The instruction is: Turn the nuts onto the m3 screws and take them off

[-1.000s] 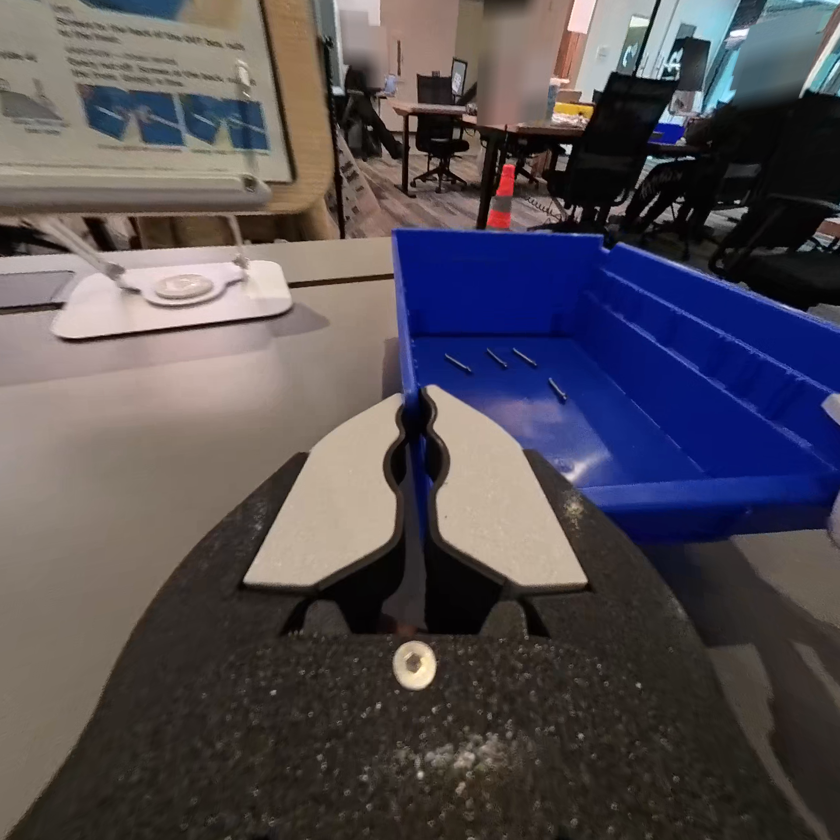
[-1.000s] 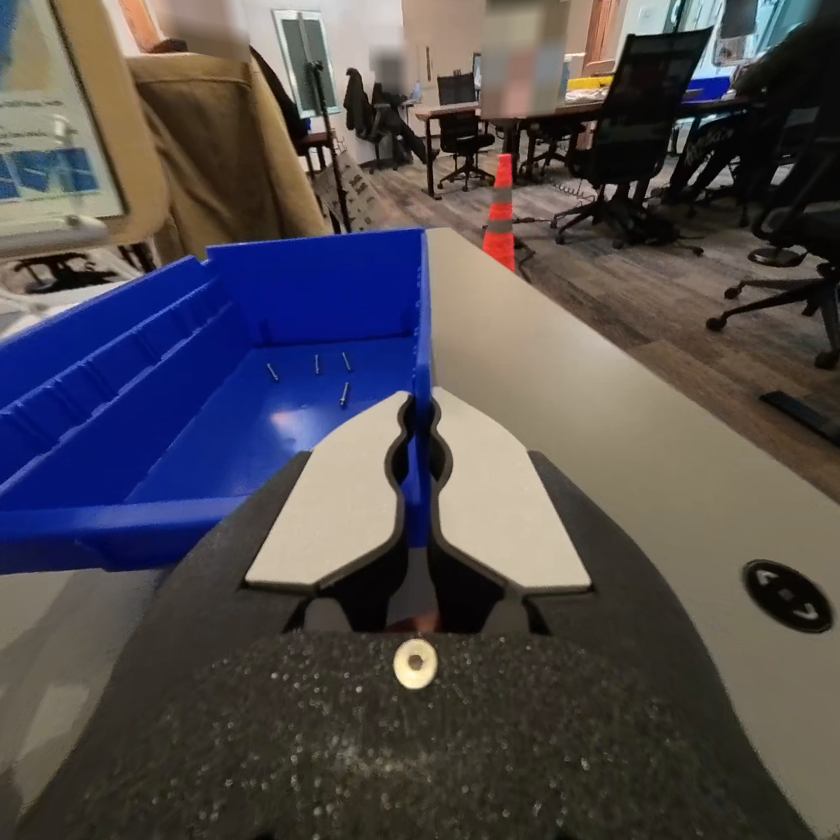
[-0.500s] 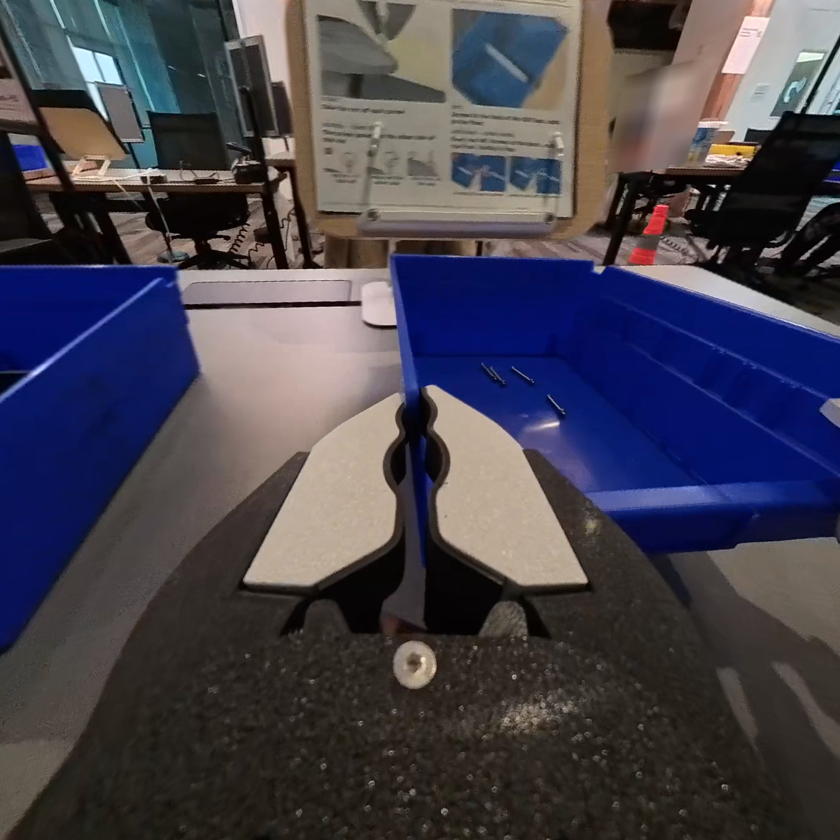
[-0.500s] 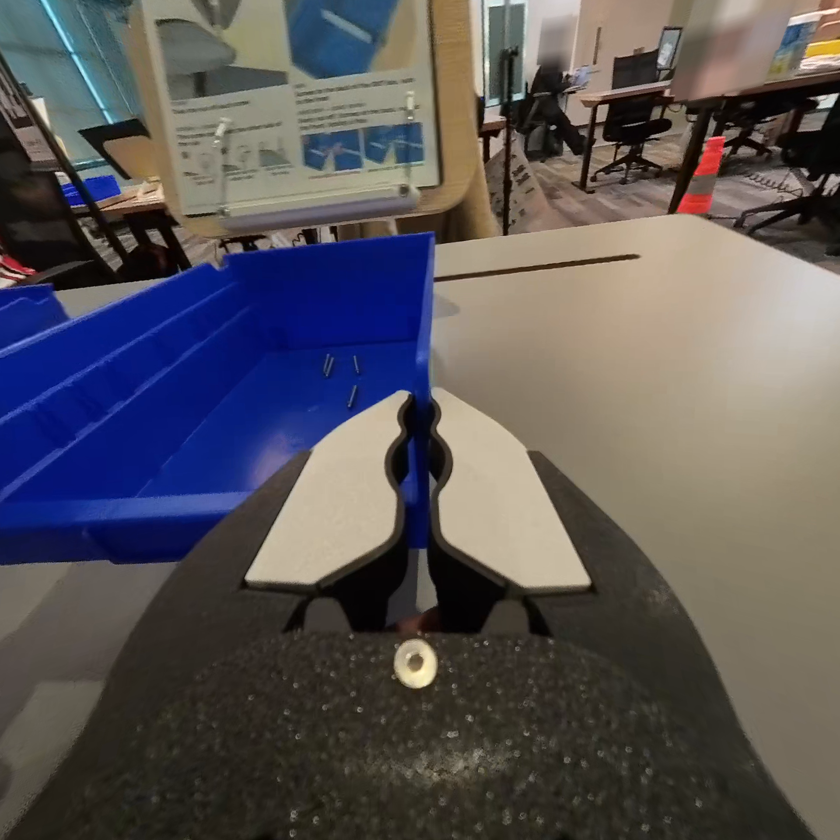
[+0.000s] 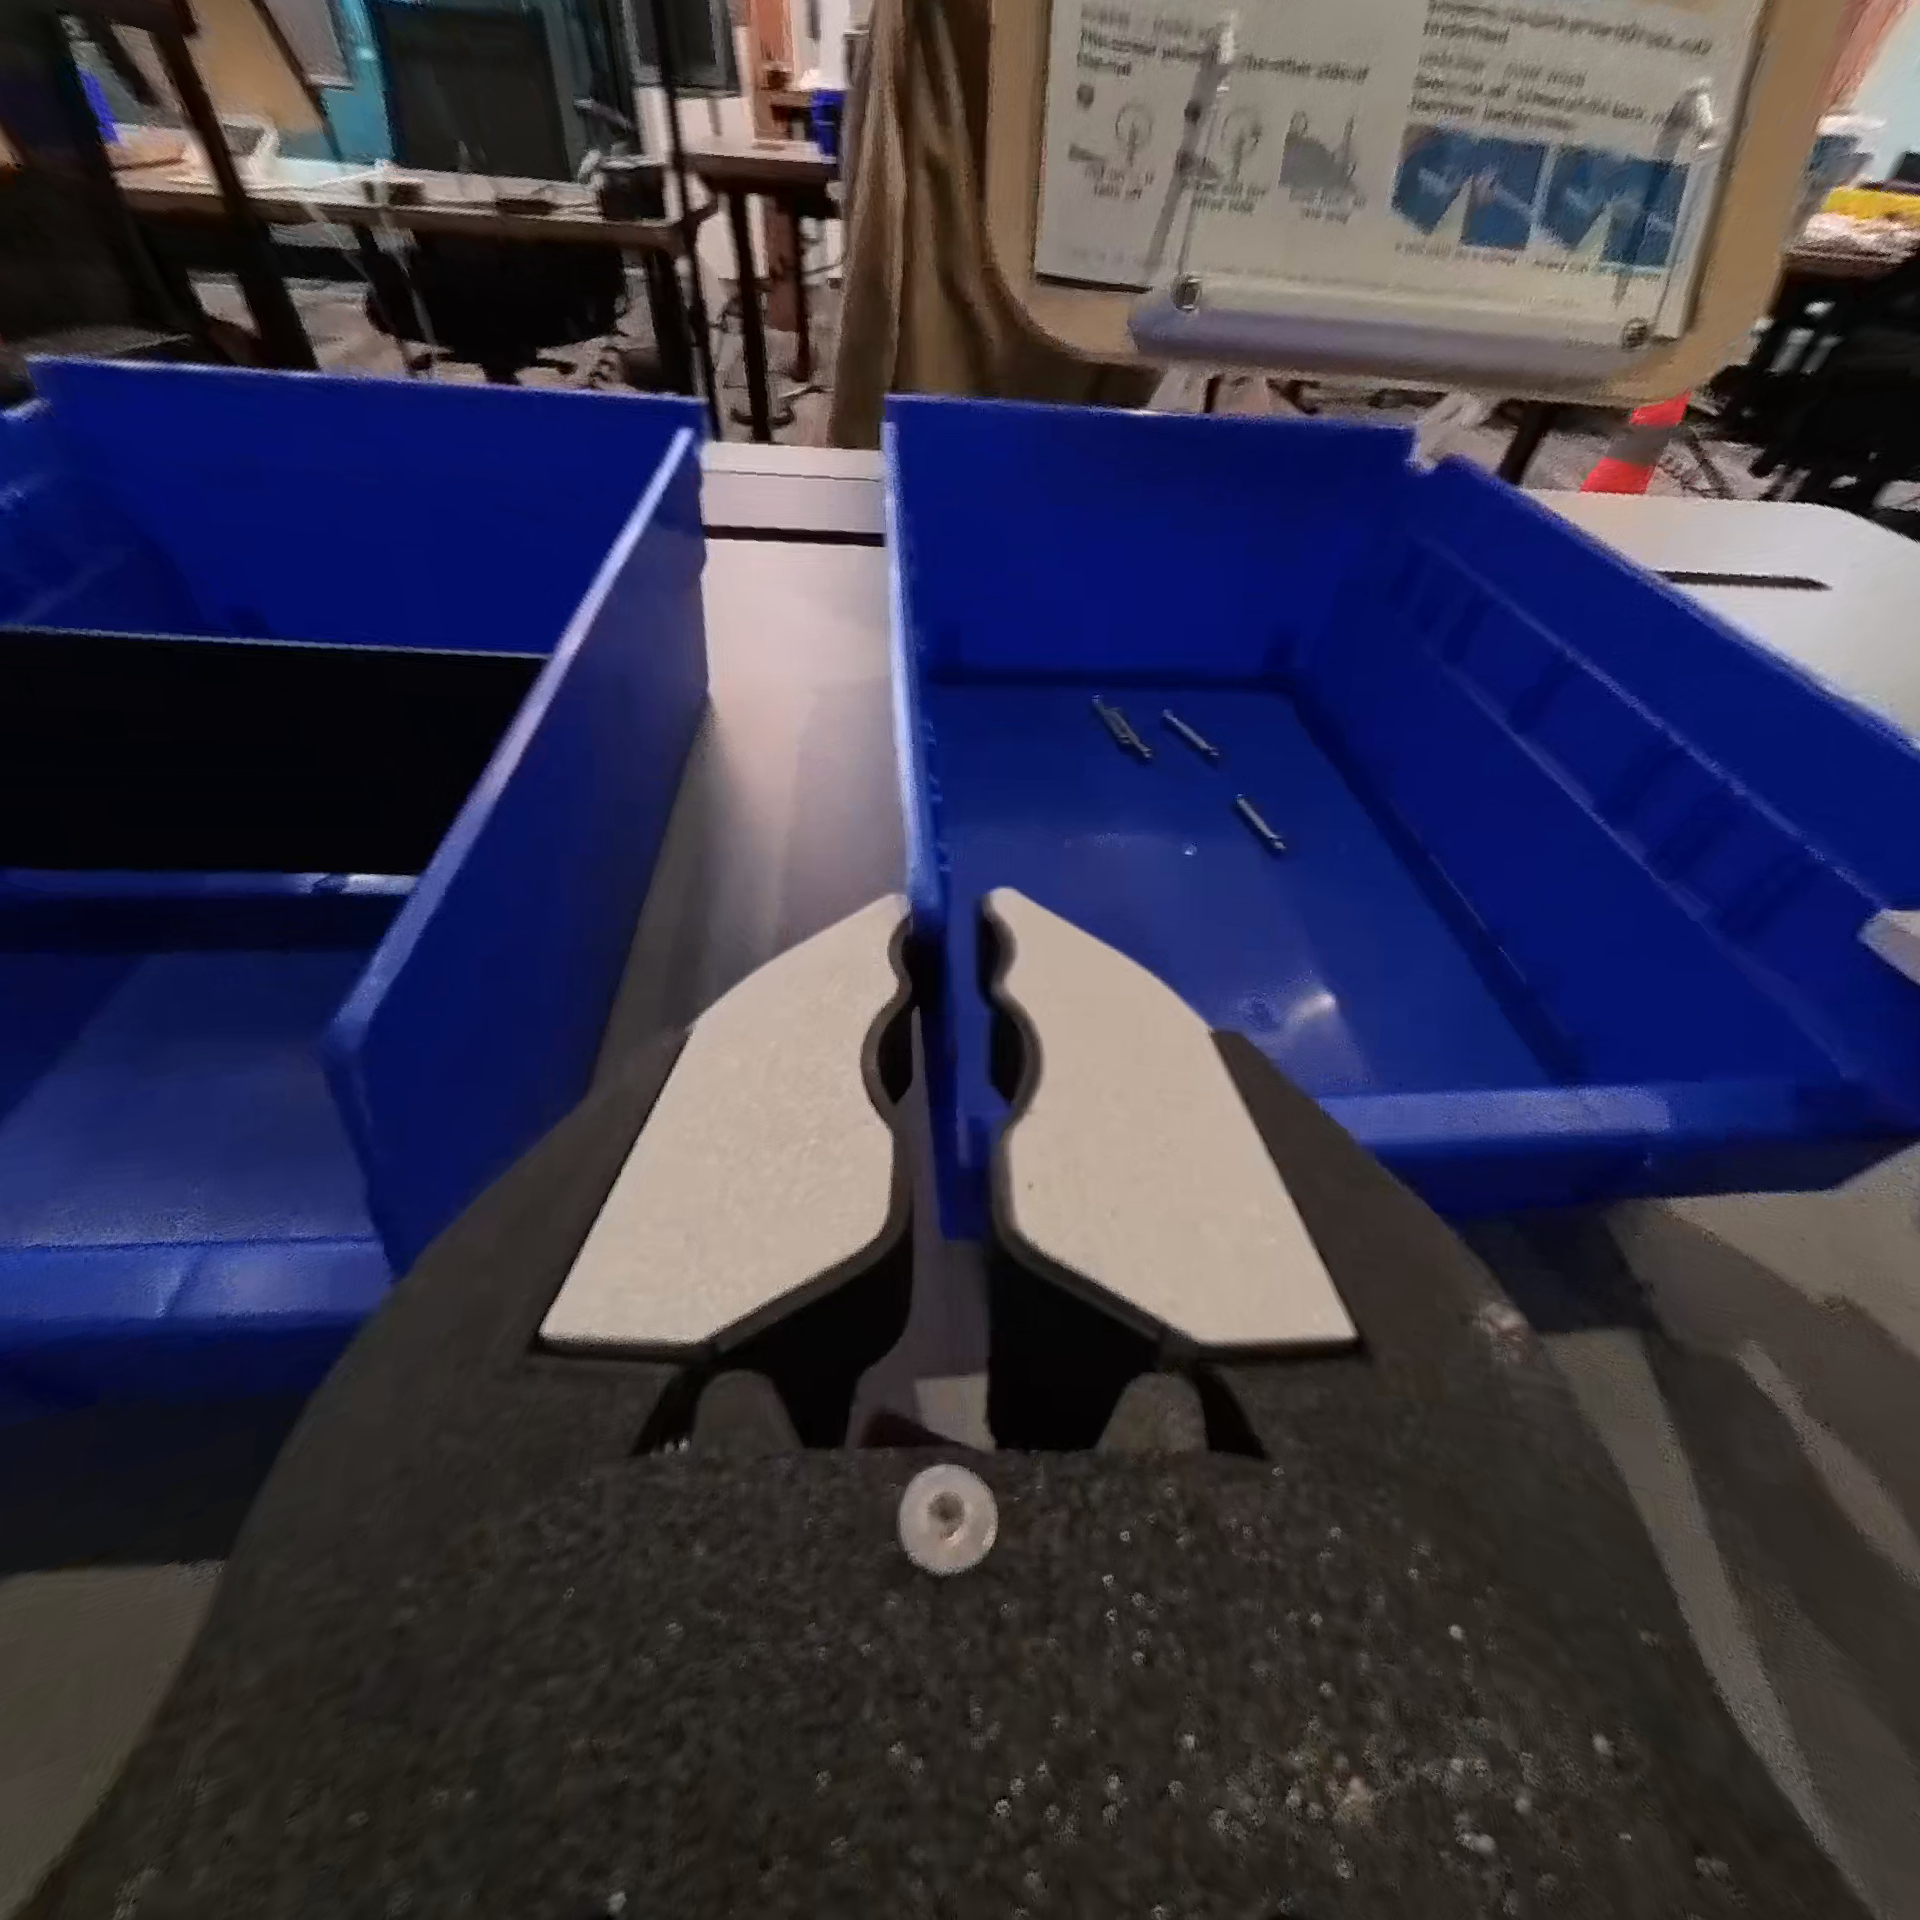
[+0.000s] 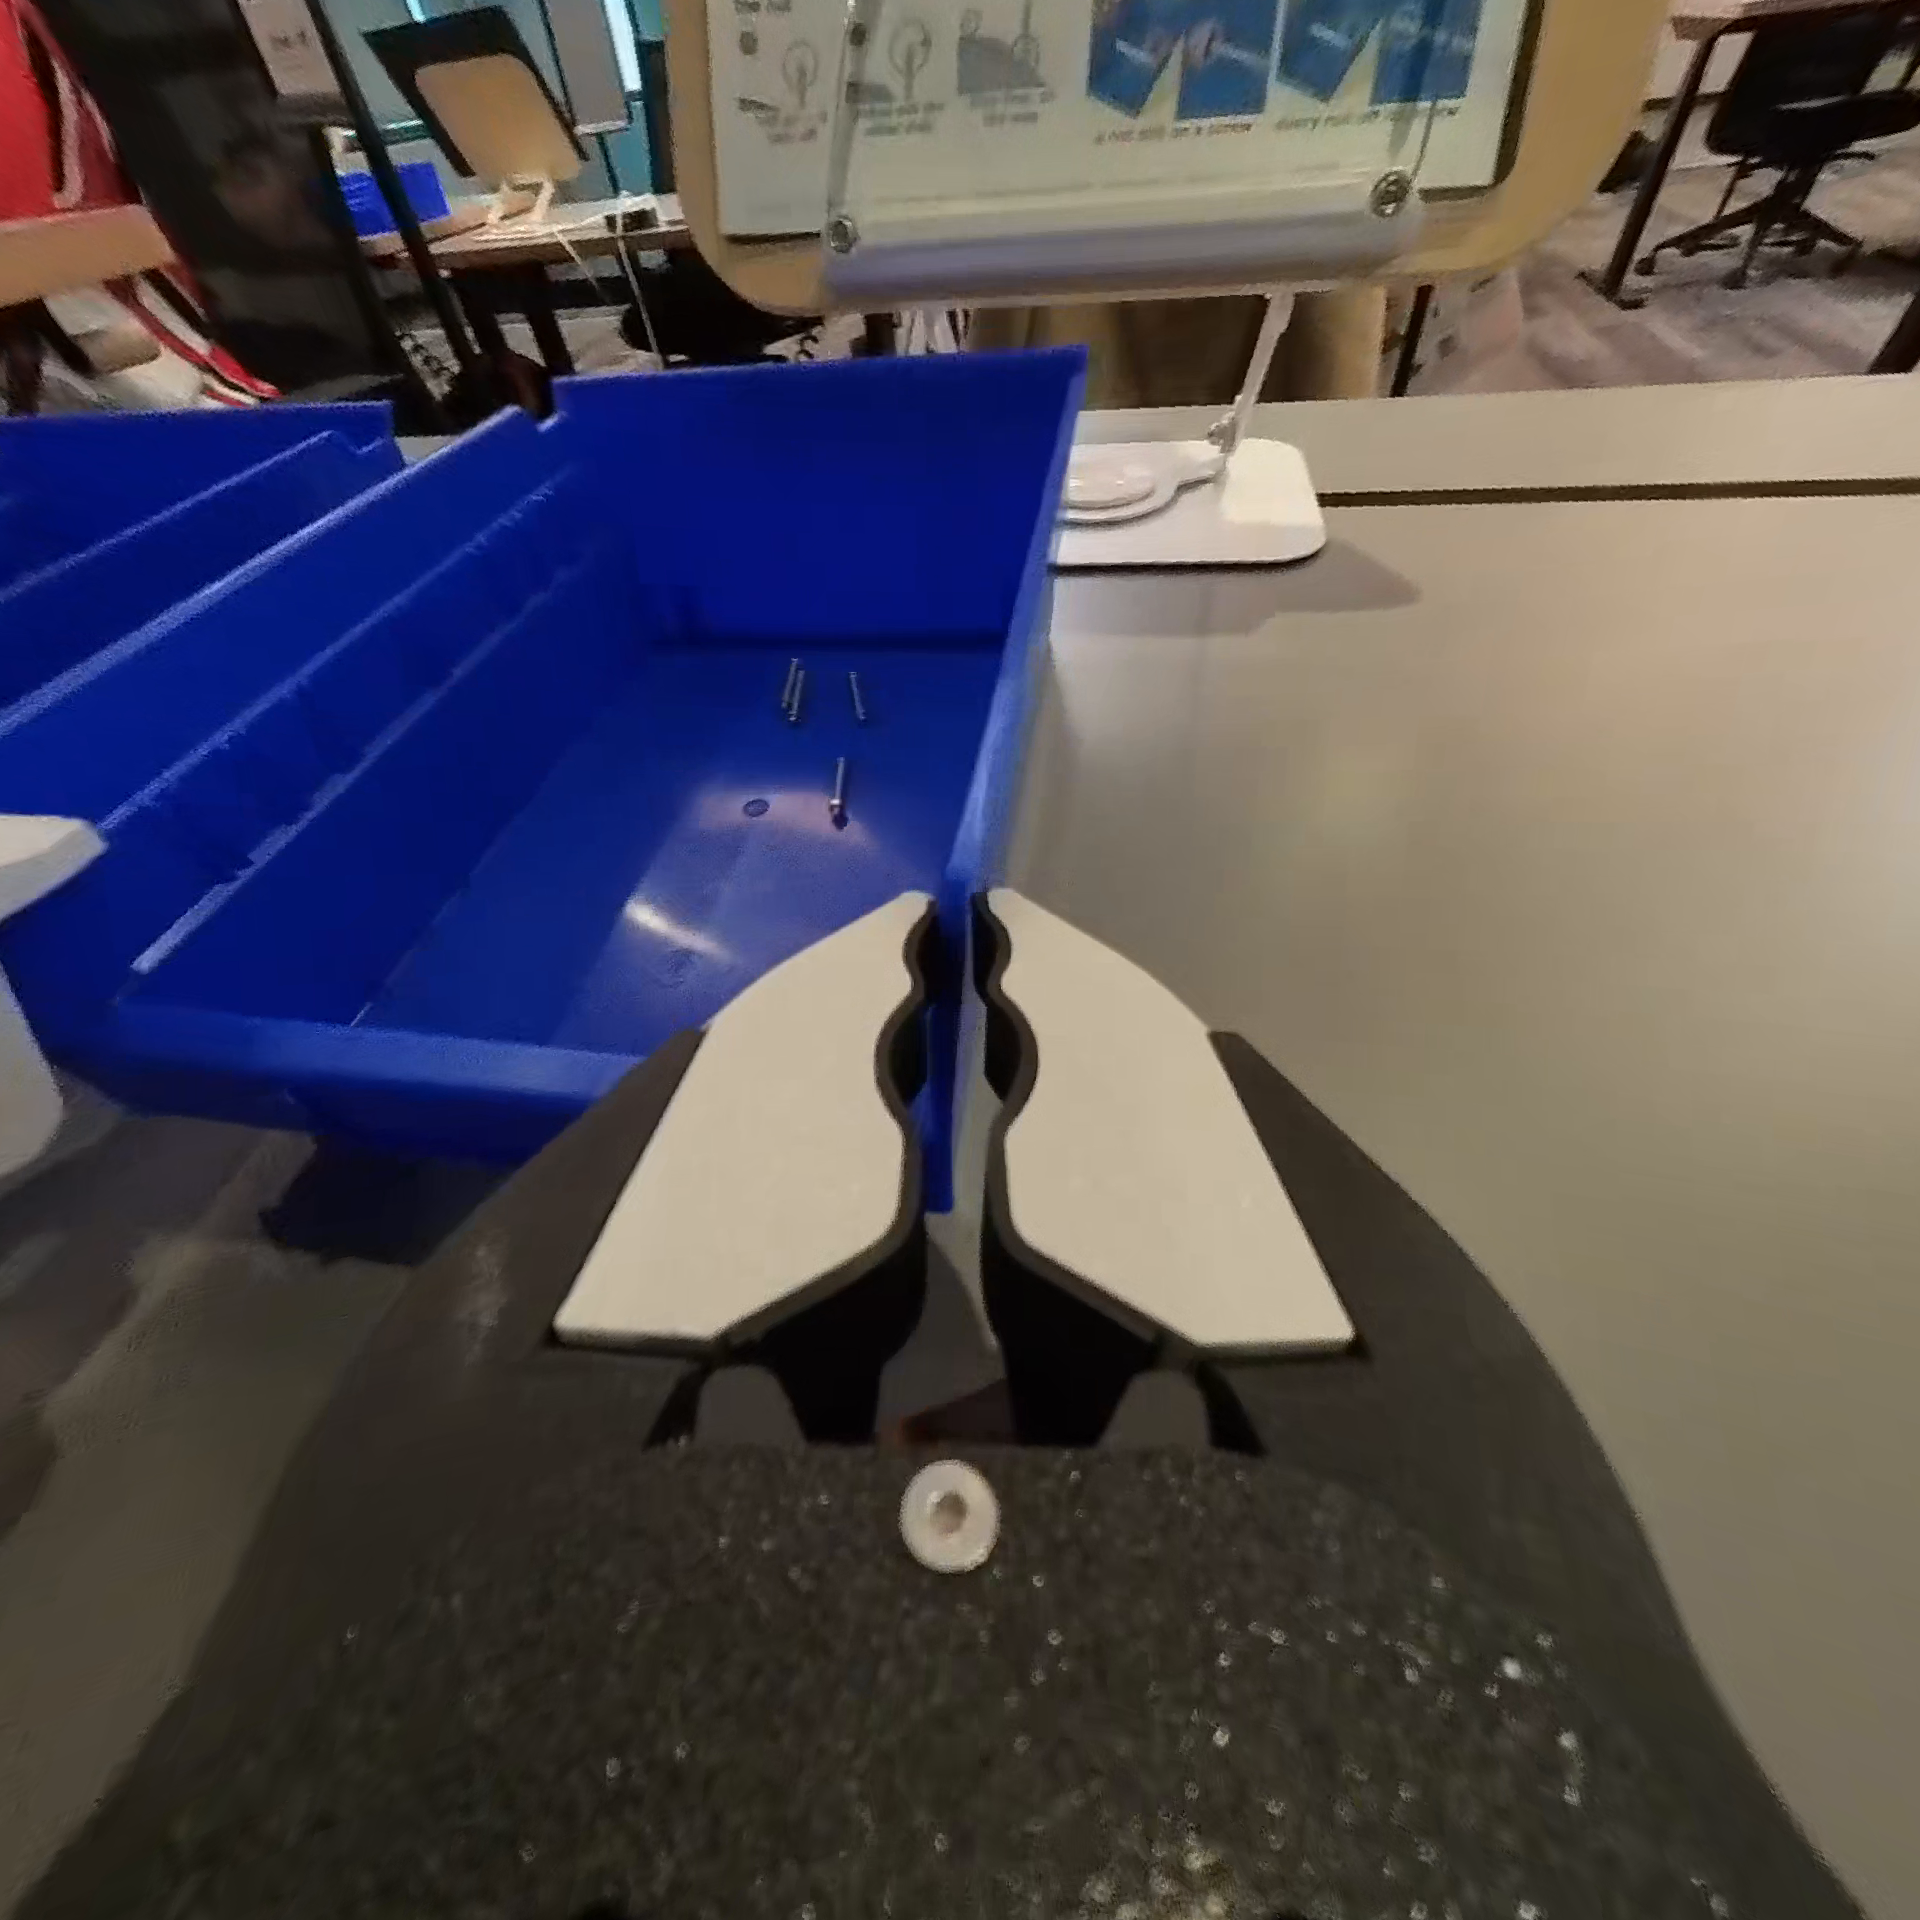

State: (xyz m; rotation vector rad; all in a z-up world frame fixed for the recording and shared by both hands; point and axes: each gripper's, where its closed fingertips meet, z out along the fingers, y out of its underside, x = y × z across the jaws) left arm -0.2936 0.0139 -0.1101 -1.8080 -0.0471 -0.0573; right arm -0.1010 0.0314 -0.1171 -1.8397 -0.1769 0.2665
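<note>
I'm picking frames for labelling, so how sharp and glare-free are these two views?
Left wrist view: background poster and the second bin smeared by motion blur; screws soft. Right wrist view: screws sharper, a glare patch on the blue bin floor, edges bowed by the wide lens.

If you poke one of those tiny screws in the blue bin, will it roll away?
Probably a little. The screws look thin and round, lying flat on the bin's shiny floor, so a nudge could roll or slide them. They seem light and stiff, and likely hard to pinch with wide jaws.

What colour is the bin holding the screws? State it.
Blue bin, clearest in the right wrist view; screws lie inside.
</note>
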